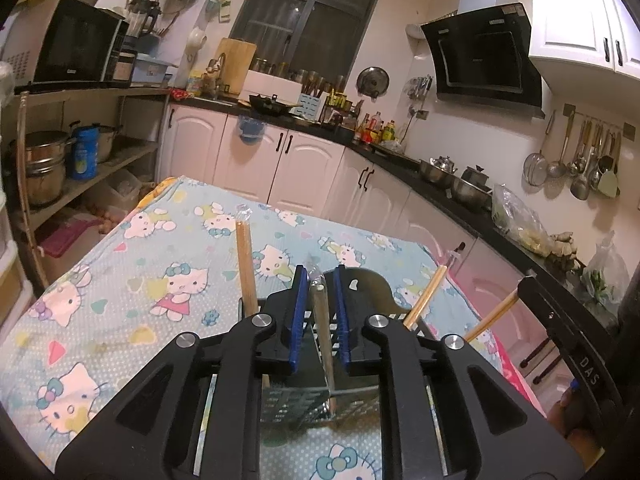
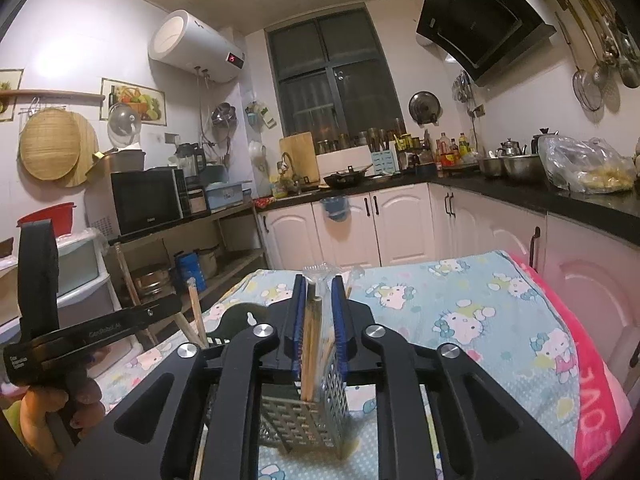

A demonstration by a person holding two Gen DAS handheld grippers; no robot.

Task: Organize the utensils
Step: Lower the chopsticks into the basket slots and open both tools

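Over a table spread with a pale blue cartoon-cat cloth (image 1: 120,280), both hand-held grippers are lowered over a perforated metal utensil holder (image 2: 308,420) that stands near the close edge. The left gripper (image 1: 320,316) has its blue-padded jaws set narrow, with a plastic-wrapped pair of chopsticks (image 1: 322,332) standing between them and reaching down into the holder; the pads appear slightly clear of the wrapper, though I cannot be sure they are not touching. The right gripper (image 2: 320,328) likewise has its jaws narrow around a second wrapped bundle of chopsticks (image 2: 312,352), its lower end inside the holder's right compartment, with the pads close beside it rather than clearly pressing. More wrapped chopsticks lean out of the holder: one (image 1: 246,268) upright at the left, two others (image 1: 426,296) slanting off to the right. Beyond the table, white cabinets (image 1: 304,168) run under a dark counter, and ladles (image 1: 580,160) hang on the far right wall.
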